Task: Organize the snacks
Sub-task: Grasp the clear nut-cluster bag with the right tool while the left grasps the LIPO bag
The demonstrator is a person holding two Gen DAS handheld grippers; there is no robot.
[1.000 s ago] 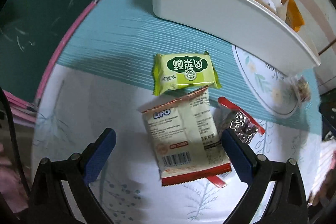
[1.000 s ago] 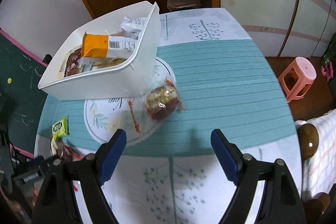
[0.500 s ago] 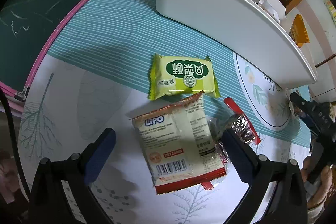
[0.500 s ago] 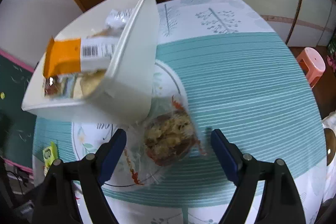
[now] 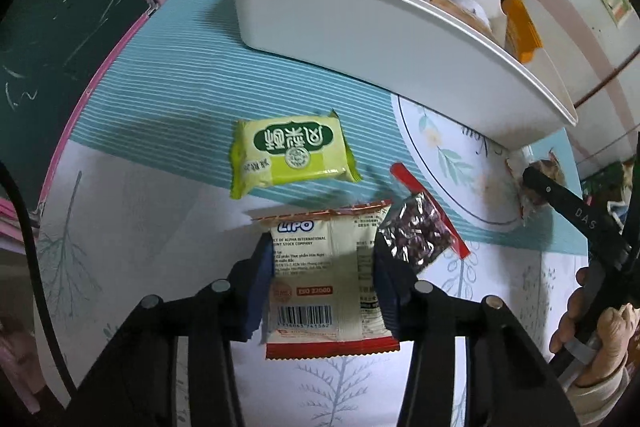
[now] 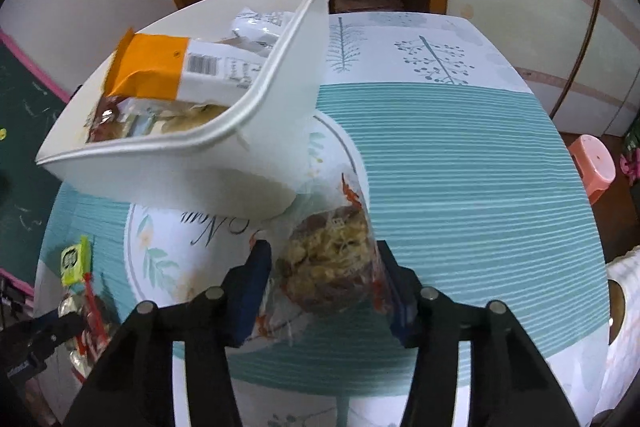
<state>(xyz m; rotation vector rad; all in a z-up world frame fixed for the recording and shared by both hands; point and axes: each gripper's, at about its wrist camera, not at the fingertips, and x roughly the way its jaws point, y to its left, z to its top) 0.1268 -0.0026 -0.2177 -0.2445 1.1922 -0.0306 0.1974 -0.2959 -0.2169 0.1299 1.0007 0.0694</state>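
White plastic bin at 12 o'clock partly filled — both claws have just closed: left claw pinching cream LIPO packet, right claw pinching clear snack bag; green packet remains on bench.

LIPO pack: cream, red-edged, flat, barcode nearest.
Green pack: flat, beyond it.
Foil pack: crinkled, beside LIPO.
Clear bag: probably nut brittle, against bin.

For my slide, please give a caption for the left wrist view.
Left gripper, jaws just closed, pinches the LiPO packet beside a green snack and the white bin.
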